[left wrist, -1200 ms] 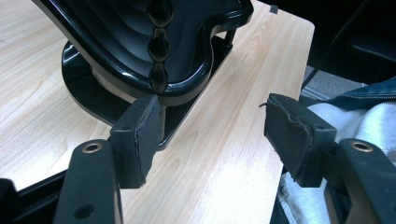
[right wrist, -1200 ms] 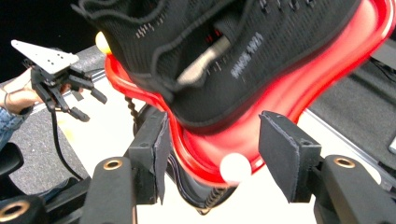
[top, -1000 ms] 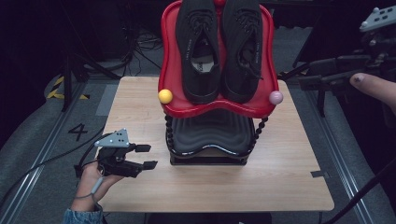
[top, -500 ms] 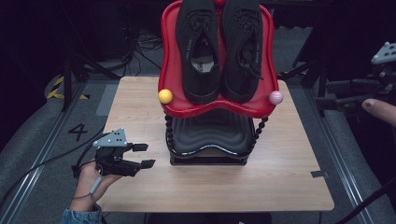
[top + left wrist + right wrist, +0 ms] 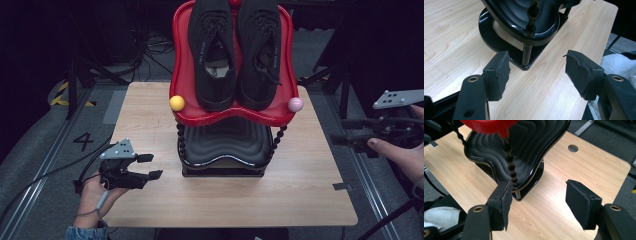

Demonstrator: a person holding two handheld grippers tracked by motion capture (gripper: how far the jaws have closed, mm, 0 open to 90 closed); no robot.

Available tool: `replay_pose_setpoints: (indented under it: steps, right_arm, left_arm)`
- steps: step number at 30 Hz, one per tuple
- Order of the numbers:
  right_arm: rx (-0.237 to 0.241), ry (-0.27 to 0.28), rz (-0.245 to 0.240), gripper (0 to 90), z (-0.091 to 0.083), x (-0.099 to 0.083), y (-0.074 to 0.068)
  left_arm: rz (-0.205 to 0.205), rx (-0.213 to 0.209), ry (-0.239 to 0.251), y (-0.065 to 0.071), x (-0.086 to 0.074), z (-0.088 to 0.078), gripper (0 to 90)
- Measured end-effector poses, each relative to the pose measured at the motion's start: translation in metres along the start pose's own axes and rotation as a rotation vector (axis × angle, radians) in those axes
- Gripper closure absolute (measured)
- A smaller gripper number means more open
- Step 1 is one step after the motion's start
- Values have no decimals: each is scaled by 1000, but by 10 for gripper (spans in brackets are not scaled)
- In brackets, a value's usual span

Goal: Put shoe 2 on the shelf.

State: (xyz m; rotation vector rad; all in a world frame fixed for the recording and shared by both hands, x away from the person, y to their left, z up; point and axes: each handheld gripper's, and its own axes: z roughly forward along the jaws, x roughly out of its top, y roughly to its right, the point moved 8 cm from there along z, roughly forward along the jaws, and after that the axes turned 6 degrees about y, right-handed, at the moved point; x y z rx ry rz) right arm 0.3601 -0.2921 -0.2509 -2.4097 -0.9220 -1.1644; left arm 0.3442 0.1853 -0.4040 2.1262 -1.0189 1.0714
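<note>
The right hand-held gripper (image 5: pixel 350 140) had dropped from up beside the red tray (image 5: pixel 182 80) to off the surface's (image 5: pixel 150 110) right edge, its jaws just opening, nothing between them. I'd guess the shoes (image 5: pixel 235 50) were already placed. They lay side by side on the tray, long axes running front-to-back, heels toward the person. Left hand-held gripper (image 5: pixel 150 166) sat released, empty, near the black stand (image 5: pixel 225 145).

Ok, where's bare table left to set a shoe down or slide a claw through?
Bare wood lies along the table's near edge in front of the black lower tray, and in wide strips left and right of the rack. The left claw hovers open at the left strip. Crowded: the middle, where the red tray carries both shoes.
</note>
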Motion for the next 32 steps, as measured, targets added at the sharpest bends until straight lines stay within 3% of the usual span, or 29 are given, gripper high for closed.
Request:
replay_pose_setpoints:
  steps: [5, 9, 13, 17, 19, 26, 27, 32]
  right_arm:
    - [-21, -27, -10, 383, 22, -29, 5]
    - [-20, -18, -1, 382, 35, -44, 6]
    - [-5, -21, 33, 377, 57, -72, 8]
    - [-5, -27, 50, 376, 69, -87, 11]
    - [-4, -50, 79, 376, 79, -102, 13]
    - [-46, -98, 137, 376, 101, -135, 21]
    - [-55, -104, 127, 376, 104, -139, 23]
    - [-42, -79, 148, 374, 113, -151, 23]
  left_arm:
    - [0, 27, 1, -1, -4, -5, 365]
    - [-11, 40, -6, -2, -7, -7, 365]
    - [-12, 55, -15, -4, -9, -7, 365]
    - [-16, 69, -18, -5, -10, -6, 365]
    - [-20, 73, -19, -6, -11, -6, 365]
    - [-23, 82, -14, -7, -11, -6, 365]
    - [-21, 86, -20, -7, -12, -6, 364]
    - [-19, 93, -25, -8, -13, -4, 362]
